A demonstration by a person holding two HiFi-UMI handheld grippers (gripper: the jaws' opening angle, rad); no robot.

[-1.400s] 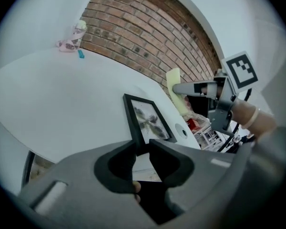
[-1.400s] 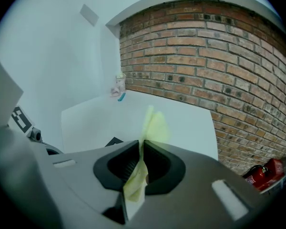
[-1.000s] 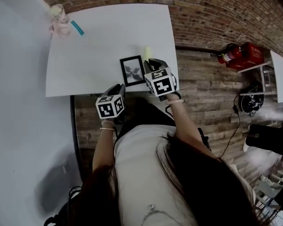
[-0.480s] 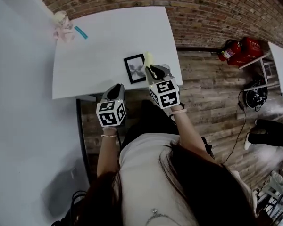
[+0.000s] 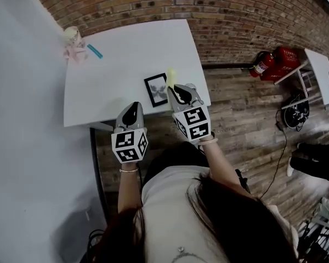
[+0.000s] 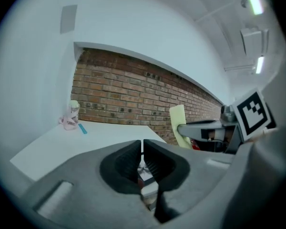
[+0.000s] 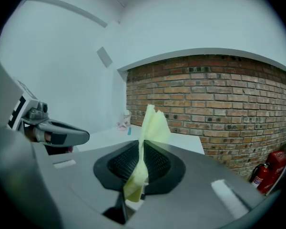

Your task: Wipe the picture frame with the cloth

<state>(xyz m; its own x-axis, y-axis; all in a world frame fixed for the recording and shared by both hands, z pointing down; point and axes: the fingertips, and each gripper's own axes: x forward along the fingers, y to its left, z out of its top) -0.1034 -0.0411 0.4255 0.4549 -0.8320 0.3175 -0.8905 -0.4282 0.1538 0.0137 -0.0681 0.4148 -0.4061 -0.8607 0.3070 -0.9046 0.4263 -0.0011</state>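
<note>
A small black picture frame [image 5: 156, 90] lies flat on the white table [image 5: 126, 48], close to its front edge. My right gripper [image 5: 178, 89] [image 7: 142, 149] hovers just right of the frame, shut on a pale yellow cloth [image 7: 152, 123] [image 5: 170, 75] that sticks up from between the pads. The left gripper [image 5: 132, 108] [image 6: 142, 144] hangs over the table's front edge, left of the frame and apart from it. Its jaws are closing, with only a thin slit left and nothing between them. The cloth [image 6: 178, 123] and right gripper [image 6: 186, 127] also show in the left gripper view.
At the table's far left corner stand a pink-wrapped cup [image 5: 72, 37] and a small blue strip [image 5: 95, 51]. A brick wall [image 5: 236, 15] runs behind the table. Red fire extinguishers [image 5: 274, 59] lie on the wooden floor at the right, beside another white table [image 5: 321, 75].
Both grippers have risen and drawn back from the frame towards the person. The cloth has stayed in the right gripper. The frame has not moved on the table.
</note>
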